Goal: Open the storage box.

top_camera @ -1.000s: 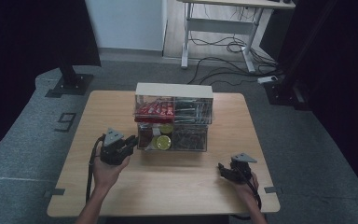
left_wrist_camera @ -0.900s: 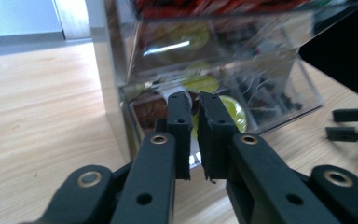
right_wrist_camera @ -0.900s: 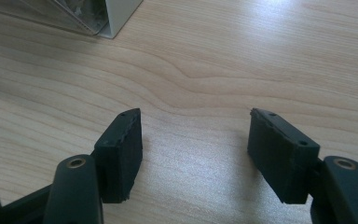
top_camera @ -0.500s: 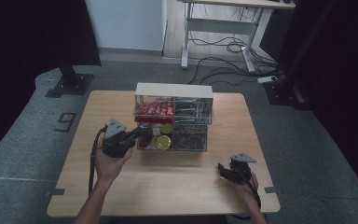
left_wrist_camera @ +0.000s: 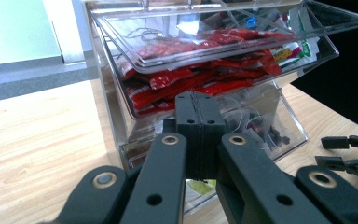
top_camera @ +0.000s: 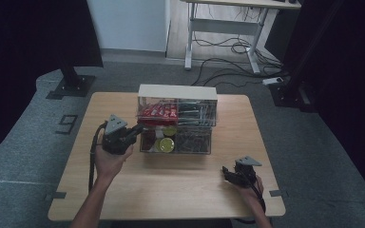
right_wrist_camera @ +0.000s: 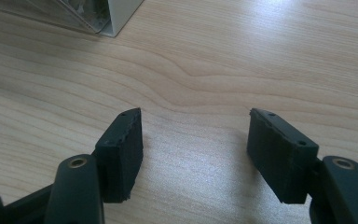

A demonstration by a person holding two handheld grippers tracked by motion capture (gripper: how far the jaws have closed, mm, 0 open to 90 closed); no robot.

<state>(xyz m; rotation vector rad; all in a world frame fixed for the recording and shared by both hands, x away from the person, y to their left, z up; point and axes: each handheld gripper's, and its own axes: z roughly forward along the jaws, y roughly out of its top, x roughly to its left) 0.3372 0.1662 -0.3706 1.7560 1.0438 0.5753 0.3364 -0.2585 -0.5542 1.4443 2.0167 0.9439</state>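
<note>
Tabletop [right_wrist_camera: 214,70] grain fills right hand-held gripper [right_wrist_camera: 196,154] gap.

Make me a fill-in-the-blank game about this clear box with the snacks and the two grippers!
1. The left gripper has its jaws ____.
2. The packets in the upper bin of the clear box are ____ in colour.
3. The right gripper has its jaws ____, with nothing between them.
4. The box stands on a ____ table.

Missing words: shut; red; open; wooden

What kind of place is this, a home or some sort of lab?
Probably a lab or recording studio: black curtains flank a lone wooden table, loose cables trail under a desk behind, and a floor marker sits on grey carpet.
</note>
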